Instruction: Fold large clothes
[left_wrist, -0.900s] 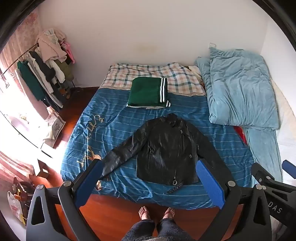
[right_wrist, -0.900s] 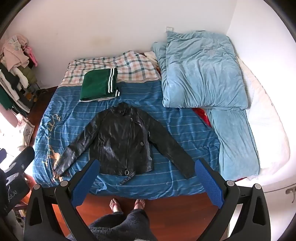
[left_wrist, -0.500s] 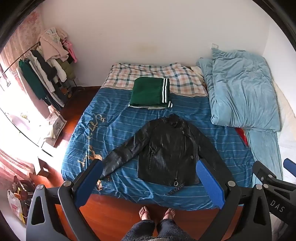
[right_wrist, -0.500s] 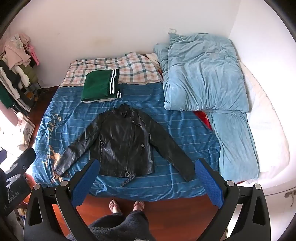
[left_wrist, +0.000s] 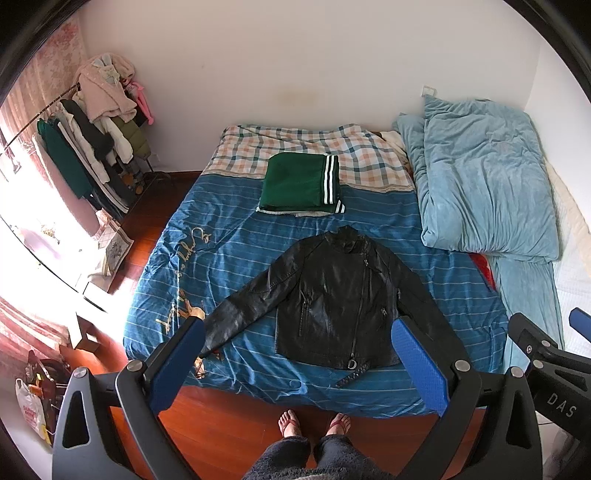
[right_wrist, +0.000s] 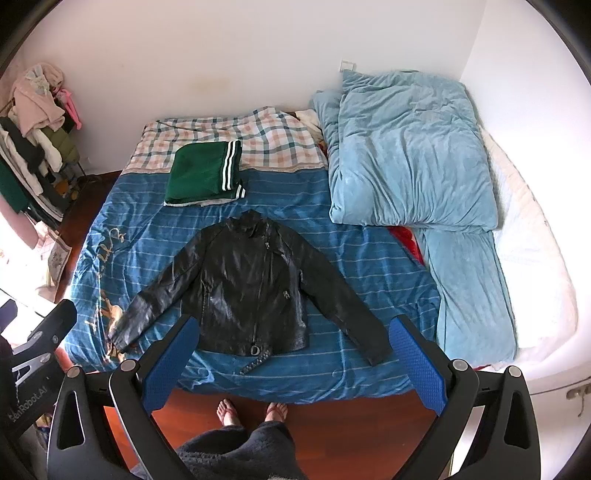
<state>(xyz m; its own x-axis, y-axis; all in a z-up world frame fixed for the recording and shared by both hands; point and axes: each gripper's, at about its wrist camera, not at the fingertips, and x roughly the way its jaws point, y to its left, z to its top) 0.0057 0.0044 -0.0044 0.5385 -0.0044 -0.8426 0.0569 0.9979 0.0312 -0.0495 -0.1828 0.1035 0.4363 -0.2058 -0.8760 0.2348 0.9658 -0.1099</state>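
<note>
A single black leather jacket (left_wrist: 336, 299) lies face up and spread flat on the blue striped bedcover (left_wrist: 236, 251), near the foot edge of the bed, both sleeves angled out and down and a studded belt end trailing from its hem. Just beyond its collar sits one folded green garment with white stripes (left_wrist: 301, 186), apart from the jacket, partly on the checked sheet (left_wrist: 369, 162). To the right are two pale blue quilted bundles: a large duvet (right_wrist: 410, 155) and a narrower folded piece (right_wrist: 469, 291) below it.

There are two tools. The left hand-held gripper (left_wrist: 295, 354) hangs above the foot of the bed with its blue pads wide apart and nothing between them; the right hand-held gripper (right_wrist: 293, 352) is equally wide open and empty. Both are well above the jacket, touching nothing.

Judging from this layout, the fold has not begun. The leather looks stiff and slick, so a pinch at a sleeve cuff may slip, or a folded sleeve may spring back open. The jacket lies close to the mattress edge, so dragging it could pull the hem or belt over the side. A deep pinch could also catch the bedcover beneath.

One clothes rack (left_wrist: 92, 147) stands in the far left corner.
</note>
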